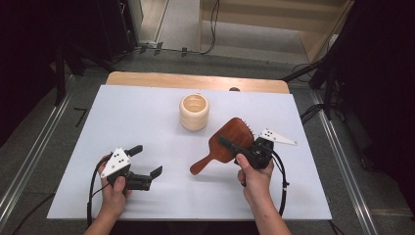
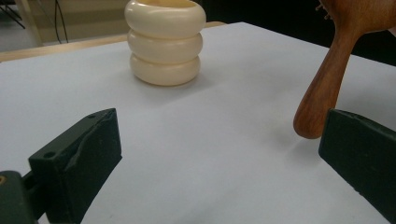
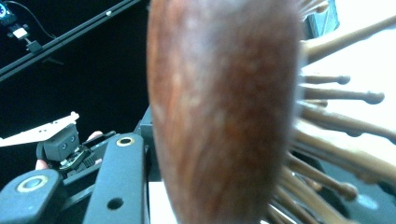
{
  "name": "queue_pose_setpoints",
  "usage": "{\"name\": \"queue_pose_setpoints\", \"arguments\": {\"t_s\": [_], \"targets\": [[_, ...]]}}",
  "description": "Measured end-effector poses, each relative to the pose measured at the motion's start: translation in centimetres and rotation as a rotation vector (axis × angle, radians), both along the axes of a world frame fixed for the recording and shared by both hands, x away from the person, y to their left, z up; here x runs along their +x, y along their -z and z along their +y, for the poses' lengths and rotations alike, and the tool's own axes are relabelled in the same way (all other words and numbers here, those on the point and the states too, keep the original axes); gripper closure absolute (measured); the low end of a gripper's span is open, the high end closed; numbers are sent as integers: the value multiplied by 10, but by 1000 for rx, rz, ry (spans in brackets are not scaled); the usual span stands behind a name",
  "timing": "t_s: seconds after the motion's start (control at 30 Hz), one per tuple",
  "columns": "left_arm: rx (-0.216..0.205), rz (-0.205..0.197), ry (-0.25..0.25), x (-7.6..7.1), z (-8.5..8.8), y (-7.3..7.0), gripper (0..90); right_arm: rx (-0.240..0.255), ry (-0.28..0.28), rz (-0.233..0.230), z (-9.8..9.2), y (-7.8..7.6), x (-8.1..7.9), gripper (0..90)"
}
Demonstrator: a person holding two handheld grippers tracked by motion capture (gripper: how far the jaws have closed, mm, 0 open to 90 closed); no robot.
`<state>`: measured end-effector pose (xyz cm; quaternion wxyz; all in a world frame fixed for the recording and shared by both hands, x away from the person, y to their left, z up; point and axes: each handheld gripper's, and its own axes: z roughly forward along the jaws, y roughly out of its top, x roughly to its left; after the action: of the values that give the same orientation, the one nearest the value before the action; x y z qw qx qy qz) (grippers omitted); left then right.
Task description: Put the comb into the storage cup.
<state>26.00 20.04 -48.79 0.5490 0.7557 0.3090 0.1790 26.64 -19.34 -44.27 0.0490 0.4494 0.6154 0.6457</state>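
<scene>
Nearest the person, the left claw point(image 1: 147, 160) sits low over the white-covered counter point(image 1: 147, 117), held in the left hand point(image 1: 115, 188), its two black jaws spread wide with nothing between them; in the left gripper view bare white surface lies between the jaws. Across from it, the right claw point(image 1: 231, 145), held in the right hand point(image 1: 254, 177), is clamped on the reddish-brown wooden paddle hairbrush point(image 1: 230, 139), gripping the broad oval head rather than the handle. In the right gripper view the smooth wooden back of the brush head point(image 3: 219, 112) stands upright just ahead of the camera, with a black jaw pressed against its left side and the pale wooden bristle pins sticking out to the right. From above, the brush slants across the counter: its head is up at the right claw, and its narrow handle runs down and to the left, so that the rounded handle end points toward the left claw yet stays well apart from it. In the left gripper view that handle end point(image 2: 322, 93) hangs just above the counter, beside the jaw on the right of the picture, casting a faint shadow beneath it. Farther back, near the middle of the counter, stands a cream-coloured ribbed round pot point(image 1: 194, 111), upright, with its open mouth facing up, apart from both claws and from the brush. Beyond it a strip of bare light wood shows at the counter's far edge.
</scene>
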Motion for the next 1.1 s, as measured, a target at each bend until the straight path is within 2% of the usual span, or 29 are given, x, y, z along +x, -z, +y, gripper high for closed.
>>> {"name": "queue_pose_setpoints", "arguments": {"t_s": [0.17, 0.57, 0.87, 1.1], "targets": [[-5, -1, -4, -1, 8, 1, 0, -2, 6, -5, -1, -3, 1, 513], [-13, -8, -52, -3, 33, 0, 0, -22, 20, -24, -4, -12, 8, 513], [-24, -6, -73, -4, 46, -1, 0, -31, 28, -39, -5, -18, 13, 513], [-24, -5, -84, -5, 52, -1, 0, -31, 40, -33, -7, -20, 18, 511]]}}
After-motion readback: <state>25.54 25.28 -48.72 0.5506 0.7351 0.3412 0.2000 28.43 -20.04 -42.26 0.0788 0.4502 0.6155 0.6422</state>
